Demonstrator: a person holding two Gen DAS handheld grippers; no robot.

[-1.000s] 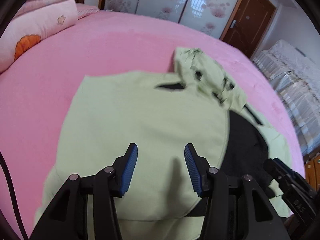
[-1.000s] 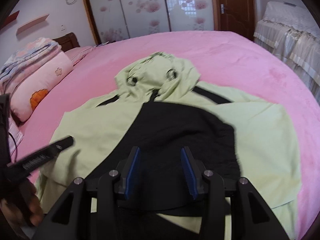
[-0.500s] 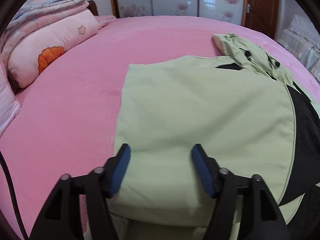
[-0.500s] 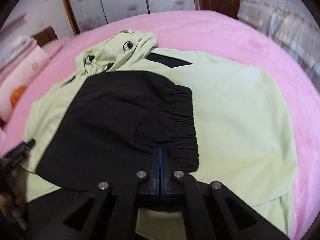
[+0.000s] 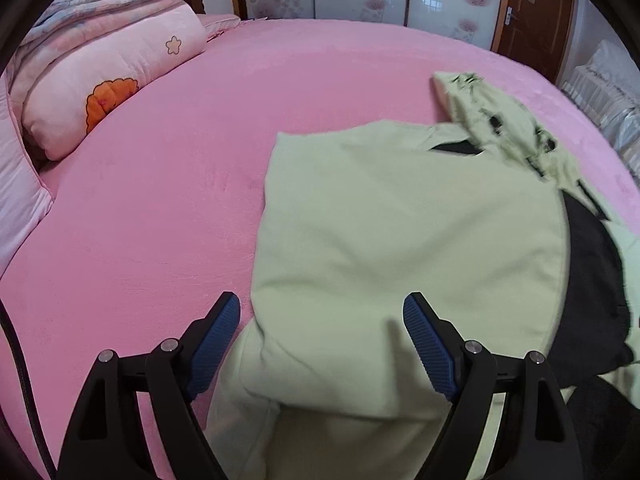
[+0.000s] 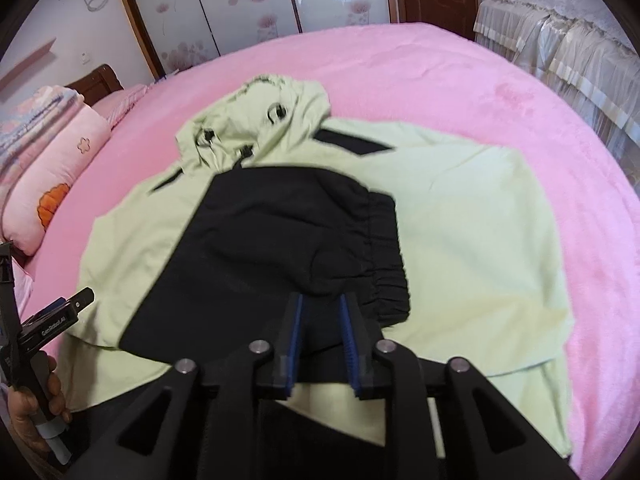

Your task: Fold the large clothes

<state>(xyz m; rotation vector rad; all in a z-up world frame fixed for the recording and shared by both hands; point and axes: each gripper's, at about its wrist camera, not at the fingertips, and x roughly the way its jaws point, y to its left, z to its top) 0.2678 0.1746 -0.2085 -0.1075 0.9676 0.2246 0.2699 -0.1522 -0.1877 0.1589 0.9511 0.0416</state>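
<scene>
A light green hooded jacket [image 6: 472,216] with black panels lies flat on the pink bed, hood [image 6: 256,120] toward the headboard. A black sleeve [image 6: 280,240] with an elastic cuff is folded across its middle. My right gripper [image 6: 322,304] hovers at the sleeve's near edge with its jaws a little apart; black fabric lies between the pads. My left gripper [image 5: 322,312] is wide open above the jacket's folded left side [image 5: 400,240], holding nothing. The left gripper also shows at the left edge of the right wrist view [image 6: 52,320].
The pink bed [image 5: 180,200] spreads left and far of the jacket. Folded pink quilts [image 5: 108,80] are stacked at the headboard on the left. A covered sofa [image 6: 560,40] stands beyond the bed's right side. Wardrobe doors and a brown door line the far wall.
My right gripper, shut half a second ago, has opened a little at the black sleeve. My left gripper stays open and has swung left over the jacket's left side.
</scene>
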